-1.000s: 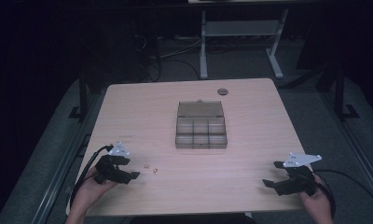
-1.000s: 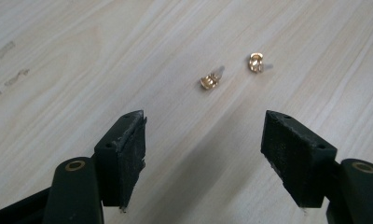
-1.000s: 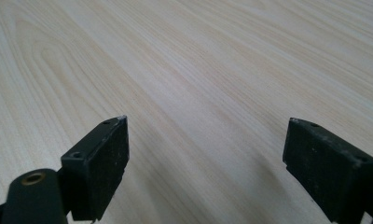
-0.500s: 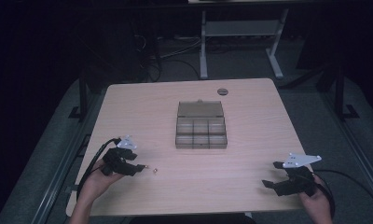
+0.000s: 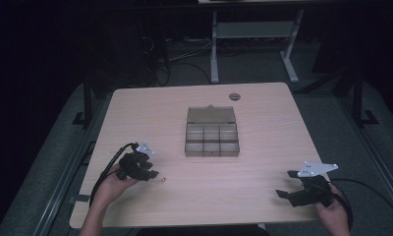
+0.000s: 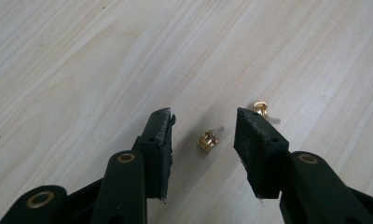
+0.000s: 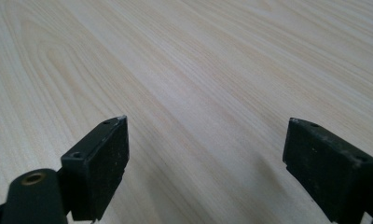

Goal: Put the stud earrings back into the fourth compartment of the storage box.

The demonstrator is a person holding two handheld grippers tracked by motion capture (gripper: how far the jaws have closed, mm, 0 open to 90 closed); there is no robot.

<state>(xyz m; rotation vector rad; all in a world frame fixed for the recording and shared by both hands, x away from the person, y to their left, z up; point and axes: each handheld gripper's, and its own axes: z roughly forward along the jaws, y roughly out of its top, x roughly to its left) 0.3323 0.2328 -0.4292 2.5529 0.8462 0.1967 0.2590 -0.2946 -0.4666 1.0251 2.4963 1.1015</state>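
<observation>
Left gripper view: left gripper [image 6: 202, 122] has been closing around a gold stud [image 6: 207, 140], not pinching yet; another waits at two o'clock.

gold studs [image 6: 207, 140], pale woodgrain table [image 6: 82, 70], prob. smoky-grey box [image 5: 211, 132].

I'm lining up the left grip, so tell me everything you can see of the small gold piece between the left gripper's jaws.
The gold piece is a tiny, shiny, brass-looking stud with a round flanged head and what looks like a thin clear stem. It lies on its side on the wooden table, between the pads of the left gripper, touching neither; the jaws have just been closing.
</observation>
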